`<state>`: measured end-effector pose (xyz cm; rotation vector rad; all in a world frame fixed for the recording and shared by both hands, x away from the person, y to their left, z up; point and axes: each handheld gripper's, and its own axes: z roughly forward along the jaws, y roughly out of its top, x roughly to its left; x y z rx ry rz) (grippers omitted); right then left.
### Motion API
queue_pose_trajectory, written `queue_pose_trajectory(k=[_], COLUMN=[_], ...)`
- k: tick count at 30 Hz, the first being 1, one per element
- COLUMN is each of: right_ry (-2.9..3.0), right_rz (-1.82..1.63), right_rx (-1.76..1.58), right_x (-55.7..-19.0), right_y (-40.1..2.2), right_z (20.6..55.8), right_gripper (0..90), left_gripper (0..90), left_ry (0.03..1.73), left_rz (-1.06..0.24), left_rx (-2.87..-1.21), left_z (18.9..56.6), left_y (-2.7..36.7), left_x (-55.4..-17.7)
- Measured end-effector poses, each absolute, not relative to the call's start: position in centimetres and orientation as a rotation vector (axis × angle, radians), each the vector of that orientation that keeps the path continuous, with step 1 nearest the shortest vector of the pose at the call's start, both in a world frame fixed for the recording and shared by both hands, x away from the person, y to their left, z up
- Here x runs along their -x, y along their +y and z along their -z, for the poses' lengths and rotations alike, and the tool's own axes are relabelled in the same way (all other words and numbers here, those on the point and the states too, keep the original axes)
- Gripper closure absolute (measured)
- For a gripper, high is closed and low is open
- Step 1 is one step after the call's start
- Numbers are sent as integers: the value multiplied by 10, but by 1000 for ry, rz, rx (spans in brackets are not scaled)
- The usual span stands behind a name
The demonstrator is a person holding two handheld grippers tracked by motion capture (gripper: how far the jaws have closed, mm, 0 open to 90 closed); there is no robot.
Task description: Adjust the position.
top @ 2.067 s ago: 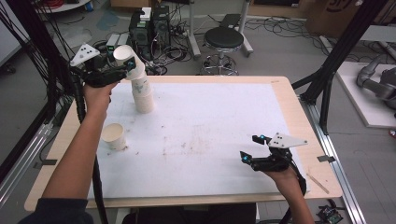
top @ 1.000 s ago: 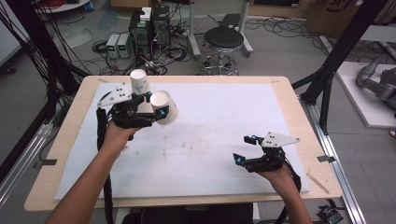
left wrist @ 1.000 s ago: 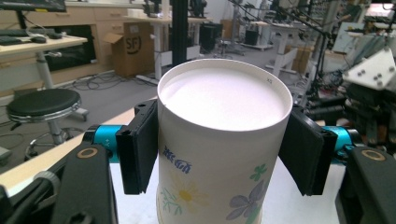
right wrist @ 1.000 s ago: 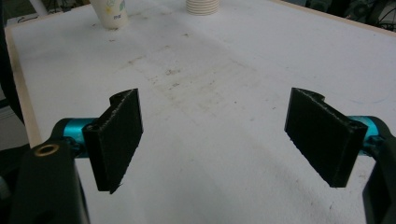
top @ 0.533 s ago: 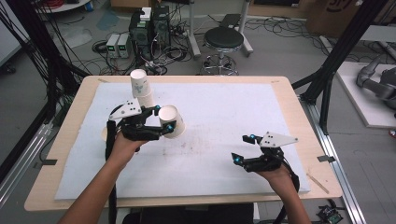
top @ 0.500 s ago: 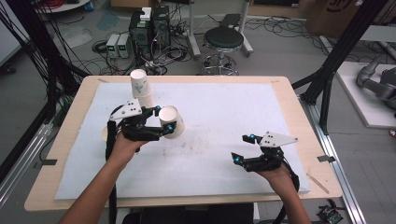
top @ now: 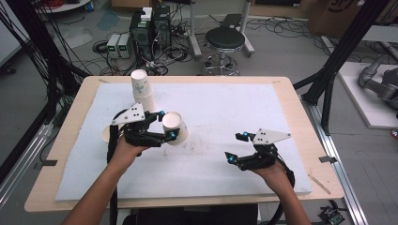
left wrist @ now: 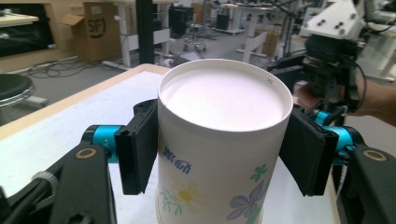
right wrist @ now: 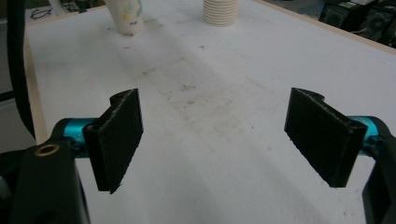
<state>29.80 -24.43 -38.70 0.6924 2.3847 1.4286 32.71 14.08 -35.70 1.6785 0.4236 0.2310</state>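
Down and toward the middle of the table comes the left gripper [top: 165, 125], carrying a paper cup [top: 176, 127] that it lifted off the tall stack of cups [top: 142, 90] at the back left edge two seconds ago; since a second ago it sinks a little lower and slides further out over the white mat [top: 234, 108]. The cup now lies tilted on its side in the jaws, mouth facing up toward the camera, just in front of that stack. My read: one cup has been peeled off and is on its way to be set down on the mat, so the placing step is near. At the far left, half hidden behind the left hand, a low ribbed stack of cups [top: 107, 134] sits on the mat. Over to the right, the right gripper [top: 237, 147] hovers low above the mat, jaws wide apart with nothing between them, and it holds the same spot as before.

From the left gripper view, the black pads [left wrist: 138, 147] press both sides of the cup [left wrist: 219, 149], and you can read its flower print. From the right gripper view, the printed stack [right wrist: 125, 16] stands well apart from the ribbed stack [right wrist: 220, 11], both far off beyond the empty jaws
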Motion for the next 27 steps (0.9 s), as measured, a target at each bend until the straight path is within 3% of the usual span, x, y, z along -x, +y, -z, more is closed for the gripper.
queue_pose_trajectory(k=[11,27], right_ry=[2444,2484], right_rz=[-1470,-1562], right_rx=[-554,-473], right_x=[-306,-302], right_y=[-213,-201], right_z=[379,386], right_gripper=[197,198], left_gripper=[340,341], left_ry=[367,296], left_rz=[-165,-76], left_rx=[-1725,-1759], left_z=[364,376], left_y=[128,93], left_x=[-323,-319])
